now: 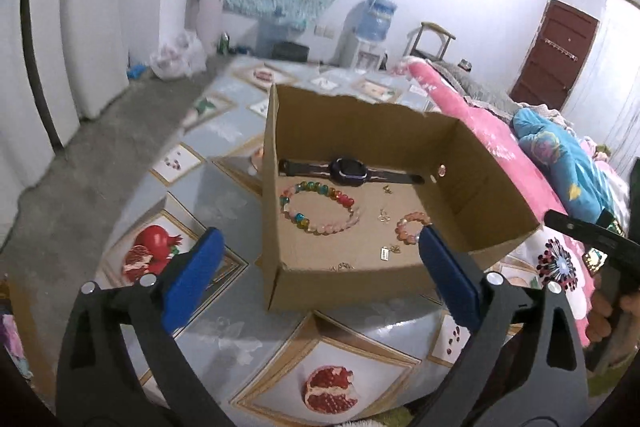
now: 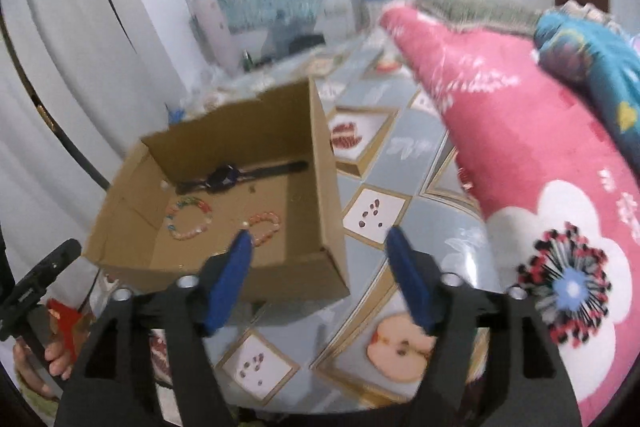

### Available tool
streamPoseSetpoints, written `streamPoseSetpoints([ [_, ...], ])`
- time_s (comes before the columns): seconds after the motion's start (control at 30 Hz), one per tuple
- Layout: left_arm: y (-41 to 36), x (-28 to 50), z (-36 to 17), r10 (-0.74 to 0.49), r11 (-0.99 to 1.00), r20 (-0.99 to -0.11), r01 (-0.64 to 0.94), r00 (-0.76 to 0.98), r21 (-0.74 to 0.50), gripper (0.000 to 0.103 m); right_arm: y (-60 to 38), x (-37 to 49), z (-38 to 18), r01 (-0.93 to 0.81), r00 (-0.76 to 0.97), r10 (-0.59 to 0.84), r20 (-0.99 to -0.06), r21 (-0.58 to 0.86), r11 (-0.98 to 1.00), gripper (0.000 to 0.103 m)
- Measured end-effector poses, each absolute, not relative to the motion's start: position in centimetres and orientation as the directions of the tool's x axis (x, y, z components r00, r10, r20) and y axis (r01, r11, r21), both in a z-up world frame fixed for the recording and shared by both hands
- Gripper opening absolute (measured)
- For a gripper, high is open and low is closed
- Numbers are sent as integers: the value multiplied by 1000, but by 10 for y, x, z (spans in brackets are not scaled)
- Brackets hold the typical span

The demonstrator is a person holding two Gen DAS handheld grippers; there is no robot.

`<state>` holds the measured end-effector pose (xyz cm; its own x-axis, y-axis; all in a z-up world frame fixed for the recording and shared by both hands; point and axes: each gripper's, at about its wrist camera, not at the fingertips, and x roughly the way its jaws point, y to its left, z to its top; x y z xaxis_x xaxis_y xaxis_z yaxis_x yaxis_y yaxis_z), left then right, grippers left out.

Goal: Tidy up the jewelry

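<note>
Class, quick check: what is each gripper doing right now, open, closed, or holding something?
Left gripper: open, holding nothing; the cardboard box lies beyond it.
Right gripper: open, holding nothing.

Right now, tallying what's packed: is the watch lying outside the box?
No, the watch lies inside the box, along its far wall.

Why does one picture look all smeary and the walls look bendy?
Right wrist view: motion blur smears the brown cardboard box and its bead bracelets. Left wrist view: sharper, the black wristwatch is crisp. Both views: the fisheye lens bends walls and darkens the corners.
</note>
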<state>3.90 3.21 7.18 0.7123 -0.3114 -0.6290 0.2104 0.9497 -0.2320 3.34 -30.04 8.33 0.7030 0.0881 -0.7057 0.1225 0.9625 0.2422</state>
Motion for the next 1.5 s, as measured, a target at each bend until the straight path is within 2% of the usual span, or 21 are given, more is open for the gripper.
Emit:
streamPoseSetpoints([
  [0.17, 14, 13, 83, -228, 974, -620, 170, 751, -151, 95, -284, -4, 88, 118, 742, 63, -667, 222, 968, 92],
  [0.27, 5, 4, 81, -170, 985, -624, 140, 763, -97, 95, -271, -13, 79, 104, 726, 49, -686, 179, 978, 96],
  [0.37, -3, -2, 79, -103, 993, -611, 116, 785, -19, 95, -257, -14, 69, 98, 704, 8, -710, 108, 989, 96],
  [0.47, -10, 0, 76, -43, 995, -634, 93, 772, 46, 95, -249, -11, 61, 124, 681, -44, -731, 56, 991, 96],
  [0.77, -8, 14, 53, -42, 999, -741, 19, 670, -40, 95, -231, 3, 43, 122, 624, -69, -778, 10, 992, 96],
  [0.9, -8, 18, 42, -20, 999, -774, -9, 633, -33, 95, -225, 8, 40, 109, 619, -59, -783, 11, 994, 96],
  [1.5, -17, 18, 37, 6, 1000, -789, -2, 615, 7, 95, -227, 18, 37, 110, 600, -31, -800, 44, 993, 96],
])
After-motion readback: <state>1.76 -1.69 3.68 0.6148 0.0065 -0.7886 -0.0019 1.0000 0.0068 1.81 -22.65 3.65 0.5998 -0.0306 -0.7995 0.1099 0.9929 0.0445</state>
